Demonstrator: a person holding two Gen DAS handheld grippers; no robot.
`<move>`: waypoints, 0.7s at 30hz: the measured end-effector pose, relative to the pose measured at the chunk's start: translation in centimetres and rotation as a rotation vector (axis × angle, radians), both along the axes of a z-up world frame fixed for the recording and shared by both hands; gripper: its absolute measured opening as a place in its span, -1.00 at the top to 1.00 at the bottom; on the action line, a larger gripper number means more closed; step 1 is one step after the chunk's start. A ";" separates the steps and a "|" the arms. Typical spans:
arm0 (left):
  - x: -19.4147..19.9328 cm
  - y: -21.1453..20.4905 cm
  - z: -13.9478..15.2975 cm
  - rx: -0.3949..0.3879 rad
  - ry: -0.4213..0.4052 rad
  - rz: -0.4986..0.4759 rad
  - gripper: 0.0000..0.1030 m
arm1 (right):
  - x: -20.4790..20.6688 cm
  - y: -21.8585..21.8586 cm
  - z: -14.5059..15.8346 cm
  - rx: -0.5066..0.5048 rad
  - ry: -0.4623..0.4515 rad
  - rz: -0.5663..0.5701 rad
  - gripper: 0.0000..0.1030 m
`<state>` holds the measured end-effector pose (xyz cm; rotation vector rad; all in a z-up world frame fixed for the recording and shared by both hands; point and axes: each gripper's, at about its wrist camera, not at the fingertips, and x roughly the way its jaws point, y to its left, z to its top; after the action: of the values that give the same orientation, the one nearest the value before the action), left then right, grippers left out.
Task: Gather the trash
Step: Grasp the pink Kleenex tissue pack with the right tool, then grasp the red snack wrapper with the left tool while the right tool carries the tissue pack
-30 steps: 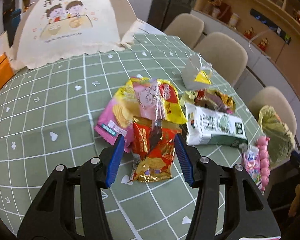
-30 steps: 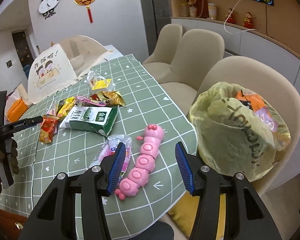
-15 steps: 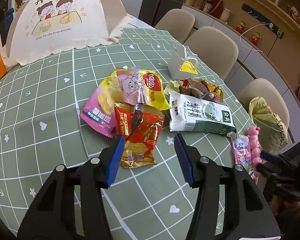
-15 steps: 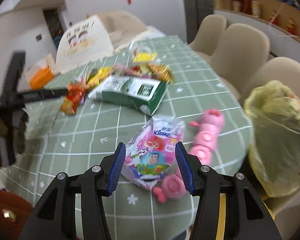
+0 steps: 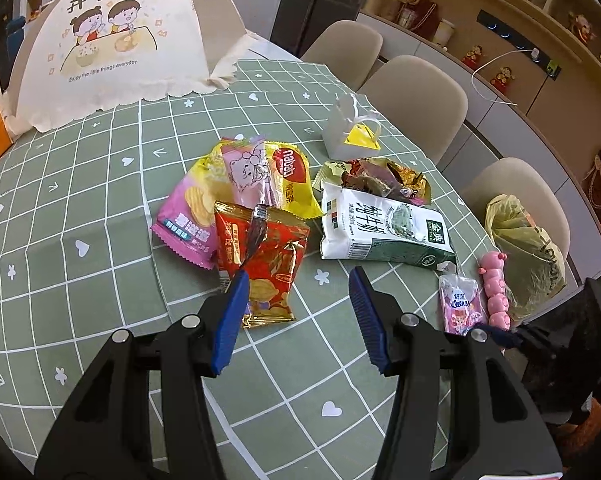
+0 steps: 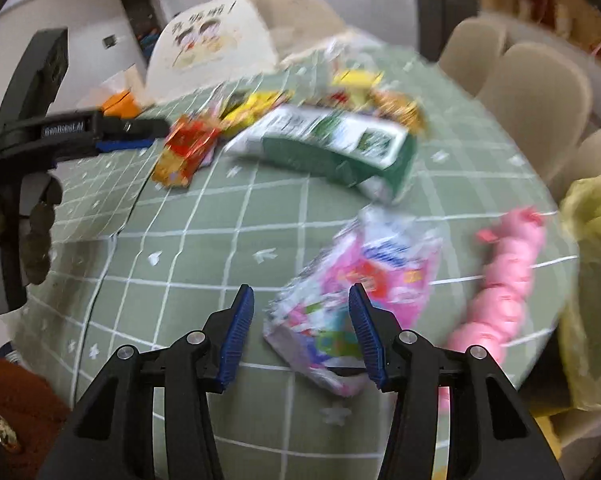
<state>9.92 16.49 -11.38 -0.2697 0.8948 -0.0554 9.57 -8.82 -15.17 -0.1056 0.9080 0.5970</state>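
Jaws on the right gripper [image 6: 301,330] stand apart w/ the near end of the pink tissue pack [image 6: 352,284] between them; they've just been closing a bit, pads not pressing on it as far as the blur lets me tell. Left gripper [image 5: 298,312] has its jaws apart too, nothing held, hanging over the near end of the red-gold snack packet [image 5: 262,256].

Counter [image 5: 100,184], green grid cloth, curves off at the right: tissue pack and pink caterpillar toy [image 5: 496,286] lie close to that rim, toy nearer the edge. Just past the rim a yellowish trash bag [image 5: 524,248] sits on a beige chair [image 5: 520,184]. Bare cloth on the near side and far left of the counter, so room there; the middle is crowded.

Trash cluster: red-gold packet overlaps a pink chip bag [image 5: 188,220] and a yellow wafer wrapper [image 5: 290,180]; green-white milk carton [image 5: 384,230] on its side just right of them, crumpled gold wrappers [image 5: 380,174] behind it, small white gift box [image 5: 350,132] further back. Tissue pack is glossy pink w/ cartoon print, blurred in the right wrist view.
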 end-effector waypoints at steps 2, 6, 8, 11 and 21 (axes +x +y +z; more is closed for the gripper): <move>0.1 0.1 -0.1 -0.005 0.002 0.005 0.04 | 0.8 -1.5 -0.1 0.018 0.012 -0.091 0.09; 0.2 0.2 -0.3 -0.007 0.005 0.010 0.04 | 2.4 -2.2 -1.2 0.018 0.063 -0.157 0.09; 0.2 0.3 -0.3 -0.005 0.003 0.012 0.04 | 2.9 -1.6 -1.6 0.002 0.057 -0.158 0.09; 0.1 0.8 -0.3 -0.001 -0.001 0.028 0.04 | 3.0 -0.2 -1.8 -0.075 0.016 -0.149 0.09; -0.5 2.4 -1.0 -0.002 0.010 0.076 0.04 | 2.4 -0.1 -1.7 0.002 0.056 -0.068 0.85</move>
<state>9.47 18.92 -12.37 -0.3059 0.8935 0.0152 11.98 -8.92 -16.88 -0.0557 0.9612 0.5398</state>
